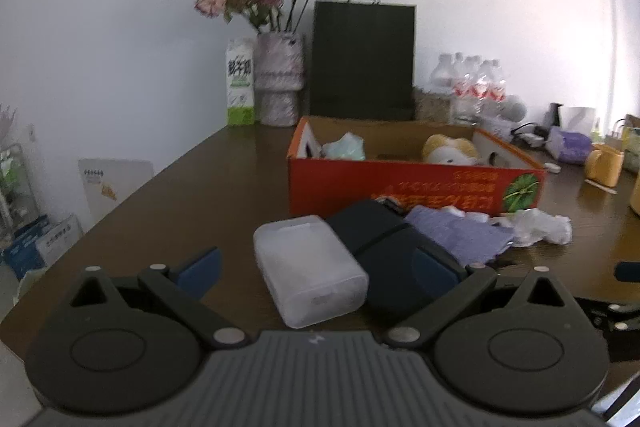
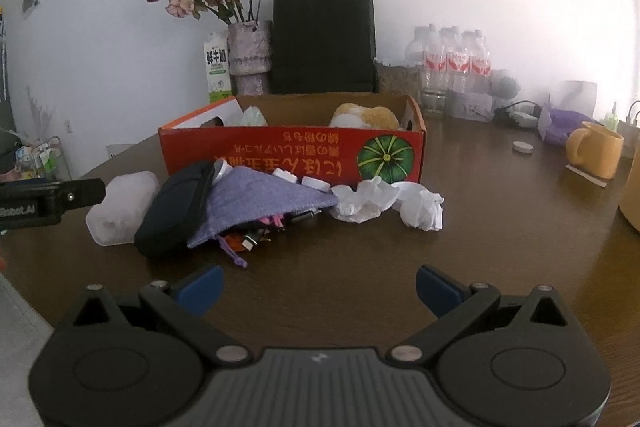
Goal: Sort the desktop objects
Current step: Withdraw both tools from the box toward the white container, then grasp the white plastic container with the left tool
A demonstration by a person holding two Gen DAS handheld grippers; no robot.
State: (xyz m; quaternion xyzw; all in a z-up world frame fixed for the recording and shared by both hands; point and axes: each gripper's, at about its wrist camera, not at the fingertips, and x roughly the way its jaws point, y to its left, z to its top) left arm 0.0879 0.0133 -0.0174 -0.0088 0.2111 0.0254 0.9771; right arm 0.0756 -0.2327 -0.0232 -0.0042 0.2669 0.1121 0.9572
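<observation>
A frosted white plastic case (image 1: pixel 310 273) lies on the dark wooden table, between the spread blue fingers of my open left gripper (image 1: pixel 316 271). A black zip case (image 1: pixel 382 247) rests beside it, overlapping my right-hand finger. A purple cloth pouch (image 1: pixel 460 237) and crumpled white tissues (image 1: pixel 540 227) lie further right. An orange cardboard box (image 1: pixel 400 183) stands behind them and holds a plush toy (image 1: pixel 450 149). In the right wrist view my right gripper (image 2: pixel 318 291) is open over bare table, short of the pouch (image 2: pixel 264 203), black case (image 2: pixel 176 211), white case (image 2: pixel 120 207) and tissues (image 2: pixel 388 203).
Against the wall stand a flower vase (image 2: pixel 248 57), a milk carton (image 2: pixel 217 69), a black paper bag (image 2: pixel 324 39) and water bottles (image 2: pixel 456 59). A yellow mug (image 2: pixel 596 149) sits at the right. The table's left edge (image 1: pixel 120 211) drops to shelves and boxes.
</observation>
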